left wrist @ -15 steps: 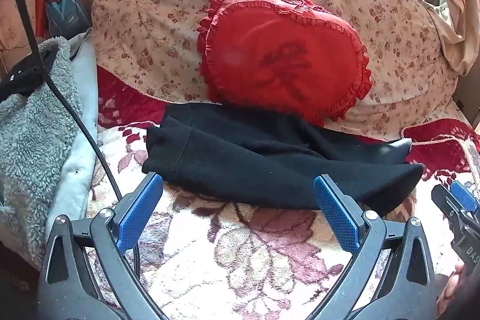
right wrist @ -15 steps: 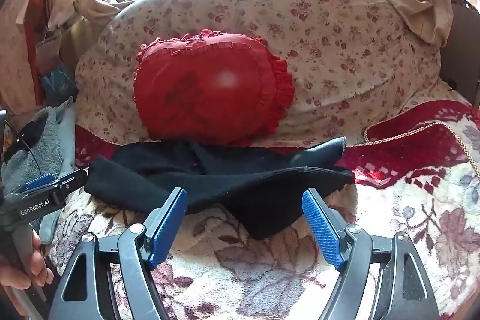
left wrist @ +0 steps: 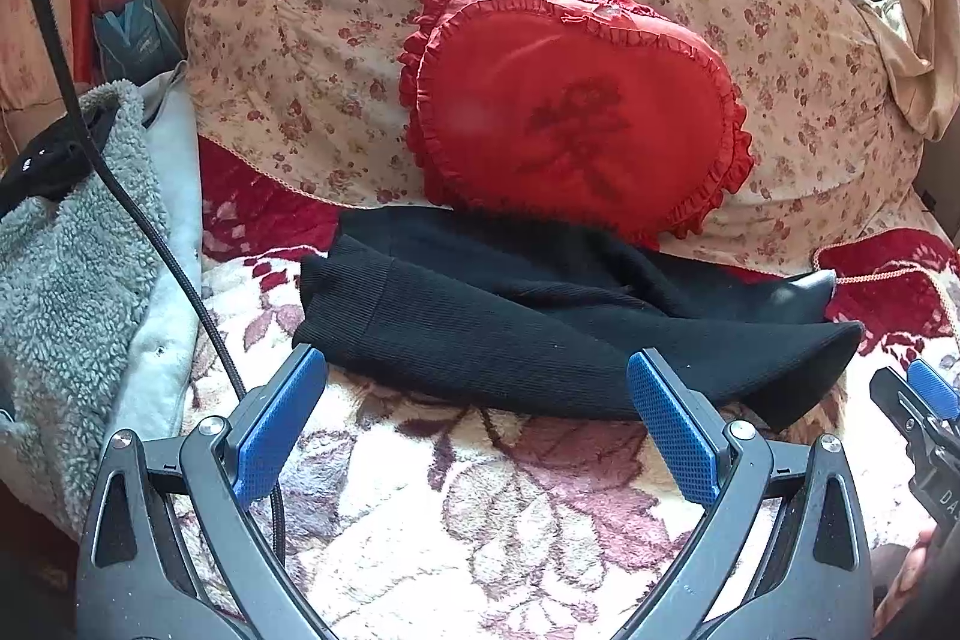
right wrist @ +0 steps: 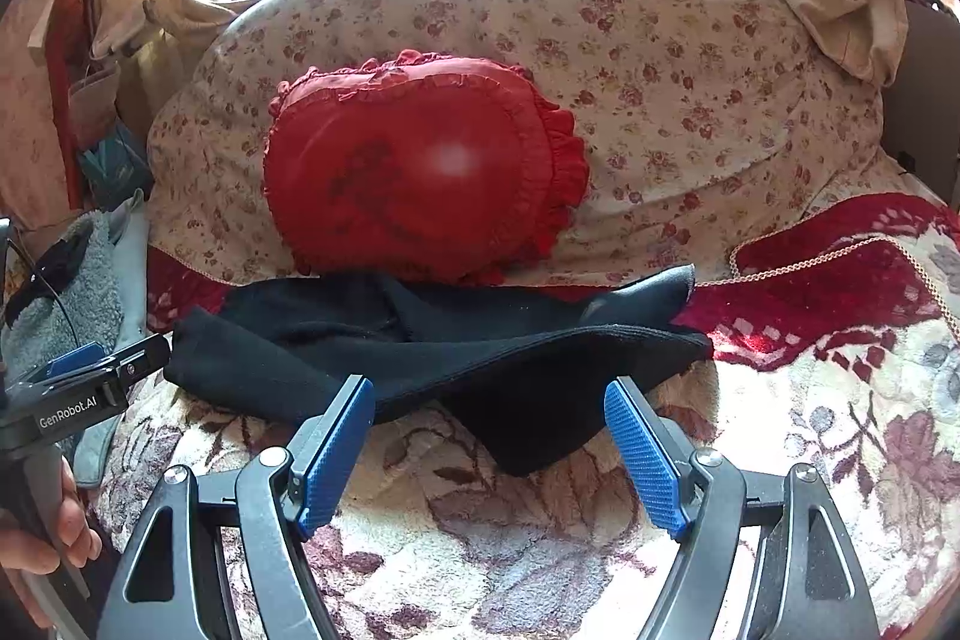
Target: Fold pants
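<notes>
the bed (left wrist: 540,538) is the biggest thing here, with a fuzzy flower blanket on top. at its far edge a big flowered pillow (left wrist: 336,88) leans up, and a red heart pillow (left wrist: 576,118) leans on that — both look parked there to keep the middle free for folding. along the left edge of the bed lies a grey fluffy blanket (left wrist: 66,268), with a black cable (left wrist: 180,280) running over it.

the black pants (left wrist: 480,334) lie across the bed, just in front of the heart pillow and touching its bottom edge. they look loosely doubled over, one layer on top of the other, with a thick end toward the left edge and a pointy end toward the right. they are not neat yet, so the folding seems just begun or only part done.

the left tongs (left wrist: 477,403) are wide open with nothing in them, tipped down at the near edge of the pants by the thick end. the right tongs (right wrist: 489,427) are wide open and empty too, over the pointy end. one at each end — that looks like getting ready to pinch both ends and lift them together.
</notes>
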The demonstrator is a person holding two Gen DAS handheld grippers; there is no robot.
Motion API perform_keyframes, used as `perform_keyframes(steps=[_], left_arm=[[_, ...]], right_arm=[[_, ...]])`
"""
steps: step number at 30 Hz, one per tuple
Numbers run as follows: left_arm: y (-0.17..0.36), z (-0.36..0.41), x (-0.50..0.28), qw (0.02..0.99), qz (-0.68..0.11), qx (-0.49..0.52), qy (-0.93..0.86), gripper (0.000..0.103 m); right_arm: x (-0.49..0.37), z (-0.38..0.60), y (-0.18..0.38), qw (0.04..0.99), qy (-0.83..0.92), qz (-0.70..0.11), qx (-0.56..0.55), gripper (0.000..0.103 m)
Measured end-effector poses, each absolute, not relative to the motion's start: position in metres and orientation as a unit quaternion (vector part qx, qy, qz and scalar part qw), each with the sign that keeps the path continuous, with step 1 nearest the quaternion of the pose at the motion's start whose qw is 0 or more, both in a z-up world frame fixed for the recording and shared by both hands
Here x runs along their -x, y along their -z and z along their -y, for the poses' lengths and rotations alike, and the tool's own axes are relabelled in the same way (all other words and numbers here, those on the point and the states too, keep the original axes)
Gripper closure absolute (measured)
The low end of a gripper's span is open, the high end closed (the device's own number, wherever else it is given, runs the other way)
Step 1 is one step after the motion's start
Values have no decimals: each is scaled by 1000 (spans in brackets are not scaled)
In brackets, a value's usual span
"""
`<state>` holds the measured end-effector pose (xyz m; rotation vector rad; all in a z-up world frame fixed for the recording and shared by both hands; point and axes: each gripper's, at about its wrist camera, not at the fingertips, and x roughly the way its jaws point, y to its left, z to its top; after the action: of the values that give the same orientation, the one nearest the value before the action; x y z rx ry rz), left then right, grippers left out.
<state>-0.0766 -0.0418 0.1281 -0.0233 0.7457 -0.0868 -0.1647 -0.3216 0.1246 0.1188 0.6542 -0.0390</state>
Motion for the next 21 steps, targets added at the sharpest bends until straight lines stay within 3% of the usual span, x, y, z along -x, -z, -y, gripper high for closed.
perform_keyframes(steps=[21], left_arm=[[-115,39,64,926,-376,13,35,2]], right_arm=[[152,323,-111,940,20,-336,-58,25]])
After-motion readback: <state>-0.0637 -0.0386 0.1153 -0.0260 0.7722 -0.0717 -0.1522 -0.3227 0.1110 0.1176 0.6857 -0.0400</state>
